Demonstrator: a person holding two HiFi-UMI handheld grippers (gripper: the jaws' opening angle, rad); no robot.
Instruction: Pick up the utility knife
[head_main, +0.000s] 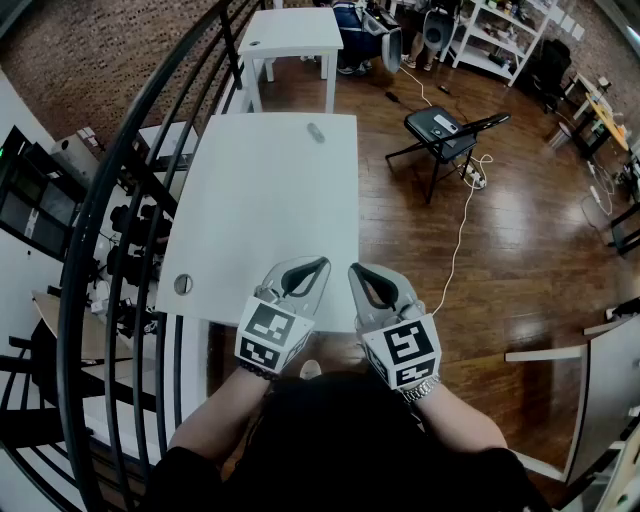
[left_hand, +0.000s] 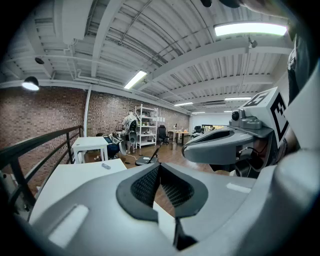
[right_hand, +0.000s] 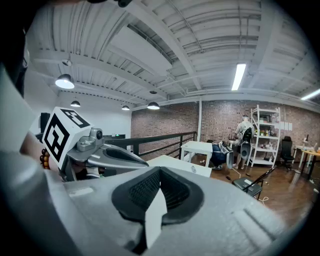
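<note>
**At the table's far end: utility knife not yet reached**

Toward the far edge of the white table (head_main: 250, 230), the utility knife (head_main: 315, 132) is seen as a small grey object lying alone, well apart from both tools. The left gripper (head_main: 312, 270) and the right gripper (head_main: 358, 275) are held side by side over the near edge, tipped slightly downward. Each pair of jaws is pressed together with nothing between them. This is judged a starting pose, from which a long forward reach and an opening of the jaws would be required. The knife is too small for its blade or orientation to be made out, and the near table edge is covered by the grippers
</note>
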